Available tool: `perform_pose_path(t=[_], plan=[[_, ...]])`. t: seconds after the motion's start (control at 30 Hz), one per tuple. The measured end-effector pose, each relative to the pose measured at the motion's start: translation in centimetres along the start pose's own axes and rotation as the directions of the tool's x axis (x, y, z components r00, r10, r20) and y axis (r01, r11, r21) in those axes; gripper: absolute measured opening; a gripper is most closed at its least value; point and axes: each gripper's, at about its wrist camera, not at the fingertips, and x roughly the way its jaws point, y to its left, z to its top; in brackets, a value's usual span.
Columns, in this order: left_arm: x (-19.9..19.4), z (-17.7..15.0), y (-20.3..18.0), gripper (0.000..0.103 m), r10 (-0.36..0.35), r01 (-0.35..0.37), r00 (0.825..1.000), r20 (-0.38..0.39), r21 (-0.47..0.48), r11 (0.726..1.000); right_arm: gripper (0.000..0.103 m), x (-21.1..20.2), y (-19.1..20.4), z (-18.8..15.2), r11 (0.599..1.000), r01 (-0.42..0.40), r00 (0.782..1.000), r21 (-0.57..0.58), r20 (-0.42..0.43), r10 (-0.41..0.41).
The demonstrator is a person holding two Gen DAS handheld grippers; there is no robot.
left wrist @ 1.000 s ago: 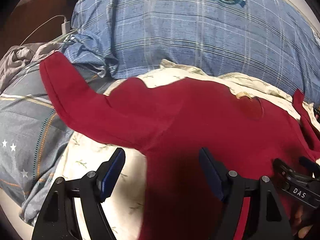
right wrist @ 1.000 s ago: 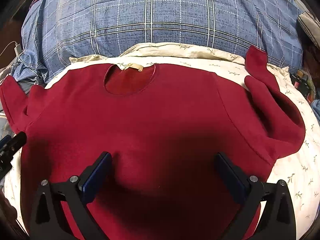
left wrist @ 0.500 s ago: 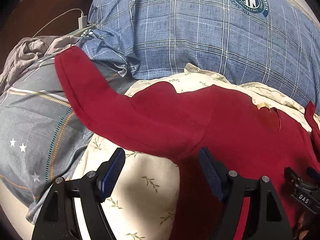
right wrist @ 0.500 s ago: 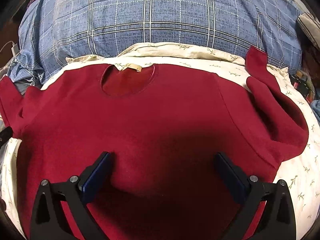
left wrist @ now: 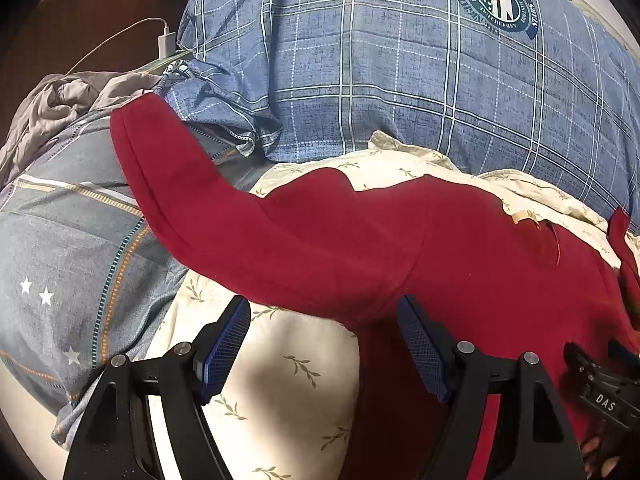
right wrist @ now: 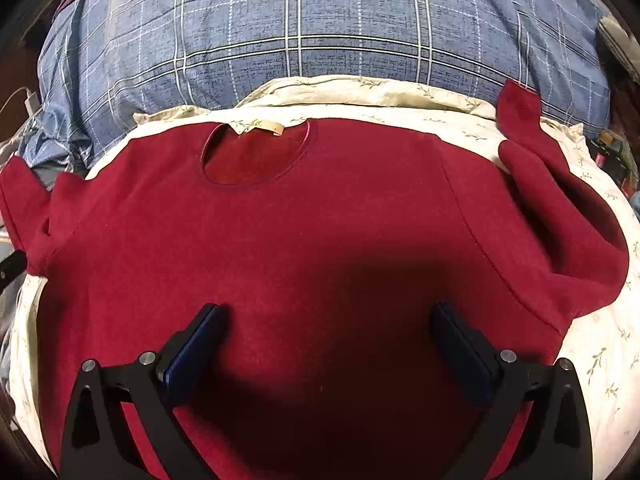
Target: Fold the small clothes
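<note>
In your left wrist view, your left gripper (left wrist: 323, 344) has its fingers spread wide with nothing between the pads. The red sweater (left wrist: 460, 264) lies flat on the cream leaf-print sheet (left wrist: 280, 380), and its armpit sits just ahead of the gap between your fingers. Your right-side finger (left wrist: 420, 344) is over the sweater's body; your left-side finger is over bare sheet. The sleeve (left wrist: 192, 200) runs up and away to the left, its cuff resting on the grey striped bedding (left wrist: 60, 240). Beyond it lies the blue plaid quilt (left wrist: 400, 80), with a white charger and cable (left wrist: 166, 42) at the far left. At the lower right edge you can see part of the other gripper's black frame.

In your right wrist view, your right gripper (right wrist: 326, 334) also has its fingers wide apart, holding nothing. Both fingers hover over the middle of the sweater (right wrist: 320, 240), chest side up, with the neckline and its tan label (right wrist: 260, 128) straight ahead. The far sleeve (right wrist: 560, 200) lies bent to your right, doubled back on itself, its cuff pointing toward the plaid quilt (right wrist: 320, 32). The sheet (right wrist: 592, 340) shows around the sweater's edges.
</note>
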Motion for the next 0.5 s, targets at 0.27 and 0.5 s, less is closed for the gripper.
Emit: perform_pose_path(t=[0.27, 0.5], plan=[[-0.2, 0.7, 1.2, 0.076, 0.012, -0.012, 1.0, 0.003, -0.003, 1.0, 0.103, -1.9, -0.1, 0.3, 0.996, -0.07, 0.998, 0.058, 0.001, 0.07], [0.4, 3.5, 5.2, 0.076, 0.121, -0.119, 0.992, 0.029, -0.051, 0.992, 0.101, -4.4, 4.2, 1.2, 0.986, -0.119, 0.99, -0.12, 0.068, 0.127]])
